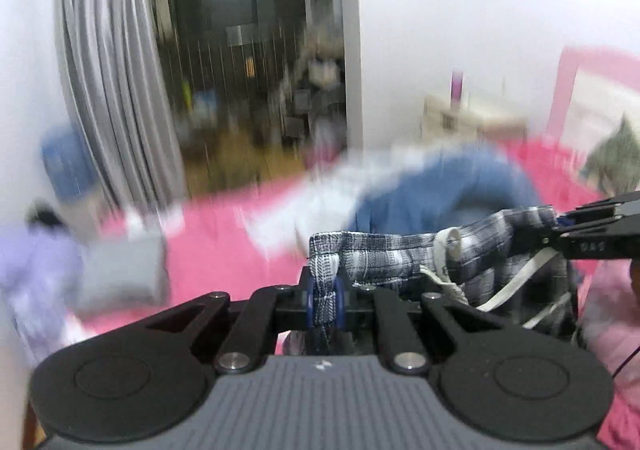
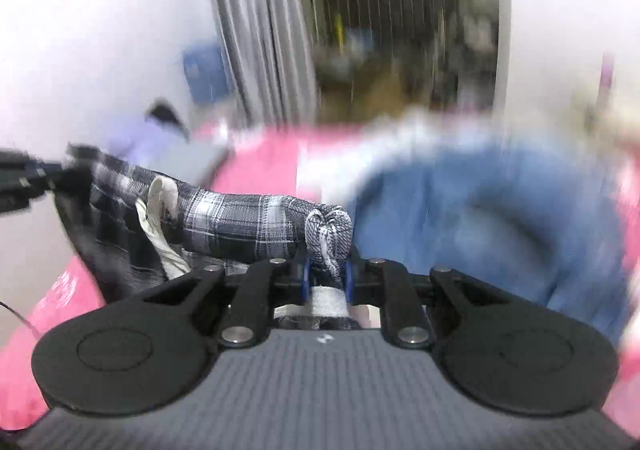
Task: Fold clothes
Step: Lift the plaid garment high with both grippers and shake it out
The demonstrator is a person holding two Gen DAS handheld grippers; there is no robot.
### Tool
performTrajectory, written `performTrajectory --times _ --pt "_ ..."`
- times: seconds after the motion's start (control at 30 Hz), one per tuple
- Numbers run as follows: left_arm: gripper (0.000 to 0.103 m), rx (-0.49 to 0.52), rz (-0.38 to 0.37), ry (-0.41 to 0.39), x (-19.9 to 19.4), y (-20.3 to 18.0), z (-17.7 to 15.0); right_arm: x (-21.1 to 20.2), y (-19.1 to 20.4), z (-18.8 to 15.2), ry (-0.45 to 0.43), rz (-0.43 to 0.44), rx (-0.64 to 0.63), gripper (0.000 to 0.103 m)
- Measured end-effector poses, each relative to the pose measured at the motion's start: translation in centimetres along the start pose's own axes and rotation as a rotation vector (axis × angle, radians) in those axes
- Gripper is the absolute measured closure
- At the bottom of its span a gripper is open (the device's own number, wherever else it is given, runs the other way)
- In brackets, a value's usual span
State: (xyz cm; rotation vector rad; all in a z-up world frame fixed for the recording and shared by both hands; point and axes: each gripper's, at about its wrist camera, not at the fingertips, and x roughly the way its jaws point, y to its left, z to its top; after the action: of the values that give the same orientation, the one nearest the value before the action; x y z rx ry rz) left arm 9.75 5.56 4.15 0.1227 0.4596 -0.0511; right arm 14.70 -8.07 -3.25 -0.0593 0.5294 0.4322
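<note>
Now the left gripper (image 1: 325, 296) and right gripper (image 2: 327, 274) are each clamped on the plaid shorts (image 1: 400, 254), stretched between them above the pink bed (image 1: 224, 234).

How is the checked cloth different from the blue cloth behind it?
The checked cloth has a dark-and-white plaid pattern; the blue cloth is one plain colour. The checked cloth is held up, pinched by the left gripper and the right gripper; the blue cloth lies heaped on the pink bed, untouched. Both are soft and crumpled.

No readable text, label or number anywhere
</note>
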Motion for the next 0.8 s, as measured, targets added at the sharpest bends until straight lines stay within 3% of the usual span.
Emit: performTrajectory --times 0.23,0.4,0.53,0.67,0.8 --pt "0.092 0.046 -0.013 -0.42 -14.6 -1.8 11.7 -16.2 1.4 13.0 -0.49 -0.088 -0.176 0.09" --pt "0.092 0.093 -0.05 -0.65 -22.8 -5.0 21.1 -27.6 1.1 22.4 -0.751 -0.198 -0.268 0.09" --pt "0.092 0.092 -0.103 -0.78 -27.5 -8.6 27.8 -35.7 0.1 28.9 -0.881 -0.282 -0.256 0.09" --pt "0.092 0.062 -0.156 -0.846 -30.3 -11.7 33.0 -42.5 -2.1 34.1 -0.949 -0.33 -0.216 0.09" --pt "0.092 0.029 -0.184 -0.878 -31.1 -13.7 36.5 -46.7 -3.2 38.3 -0.98 -0.387 -0.228 0.089"
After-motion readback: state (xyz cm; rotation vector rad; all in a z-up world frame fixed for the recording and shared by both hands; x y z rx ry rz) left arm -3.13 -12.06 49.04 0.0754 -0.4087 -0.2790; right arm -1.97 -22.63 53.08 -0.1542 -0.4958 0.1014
